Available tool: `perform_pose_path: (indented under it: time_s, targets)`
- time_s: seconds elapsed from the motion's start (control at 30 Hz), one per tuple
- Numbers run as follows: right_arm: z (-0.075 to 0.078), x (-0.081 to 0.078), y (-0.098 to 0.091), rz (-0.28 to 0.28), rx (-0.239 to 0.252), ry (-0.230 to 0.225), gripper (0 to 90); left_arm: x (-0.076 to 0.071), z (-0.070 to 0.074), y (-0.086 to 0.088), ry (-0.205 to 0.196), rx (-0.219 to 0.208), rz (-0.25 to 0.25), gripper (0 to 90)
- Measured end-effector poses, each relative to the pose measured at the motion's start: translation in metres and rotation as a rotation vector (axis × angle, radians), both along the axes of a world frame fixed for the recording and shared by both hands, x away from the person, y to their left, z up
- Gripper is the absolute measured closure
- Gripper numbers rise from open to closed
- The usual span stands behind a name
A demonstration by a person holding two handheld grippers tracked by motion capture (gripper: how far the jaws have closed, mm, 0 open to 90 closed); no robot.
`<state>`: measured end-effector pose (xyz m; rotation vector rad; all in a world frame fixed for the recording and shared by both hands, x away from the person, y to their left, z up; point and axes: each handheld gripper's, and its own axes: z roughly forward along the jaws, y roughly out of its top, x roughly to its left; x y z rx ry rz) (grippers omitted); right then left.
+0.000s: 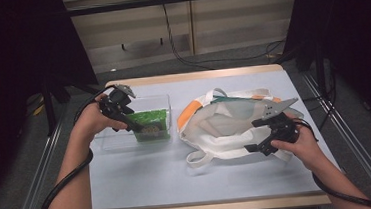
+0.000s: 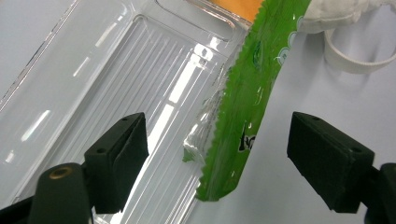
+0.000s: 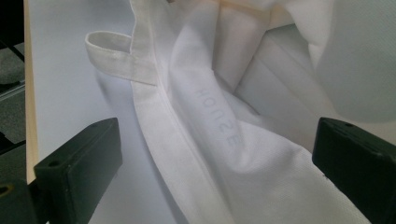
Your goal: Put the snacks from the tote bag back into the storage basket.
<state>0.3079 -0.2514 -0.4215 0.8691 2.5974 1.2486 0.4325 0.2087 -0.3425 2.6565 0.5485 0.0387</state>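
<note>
A green snack packet [image 1: 151, 123] stands on edge at the right end of a clear plastic tray [image 1: 108, 140]. My left gripper [image 1: 143, 129] reaches down to it. In the left gripper view the packet's [image 2: 243, 107] serrated edge hangs between the wide-apart jaws of the left gripper [image 2: 226, 156], and neither pad touches it. The tray [image 2: 93, 70] lies below. A white tote bag [image 1: 225, 126] lies crumpled at the right of the table. My right gripper [image 1: 256, 135] hovers open over its near edge. In the right gripper view, bag cloth [image 3: 261, 93] lies beyond the open right gripper [image 3: 219, 172].
The bag has an orange patch [image 1: 187, 115] at its left, and something green [image 1: 228, 99] shows at its mouth. A bag handle [image 1: 197, 157] loops out toward the table's front. The grey tabletop [image 1: 179, 180] has a wooden rim. Cables run across the floor behind.
</note>
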Motion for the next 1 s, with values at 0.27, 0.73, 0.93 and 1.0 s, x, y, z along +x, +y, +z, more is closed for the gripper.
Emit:
perform_pose_path:
  time_s: [0.27, 0.73, 0.93, 1.0]
  targets:
    - [0.001, -0.001, 0.002, 0.004, -0.007, -0.007, 0.9, -0.006, -0.001, 0.005, 0.010, -0.012, 0.073, 11.6]
    - [0.001, -0.002, 0.003, 0.007, -0.007, -0.005, 0.9, -0.016, 0.001, 0.015, 0.017, -0.025, 0.115, 8.1]
    - [0.000, -0.003, 0.003, 0.009, -0.005, -0.003, 0.9, -0.024, -0.004, 0.022, 0.018, -0.048, 0.148, 8.1]
    - [0.001, -0.003, 0.004, 0.007, -0.005, -0.005, 0.9, -0.028, -0.004, 0.023, 0.014, -0.069, 0.169, 8.0]
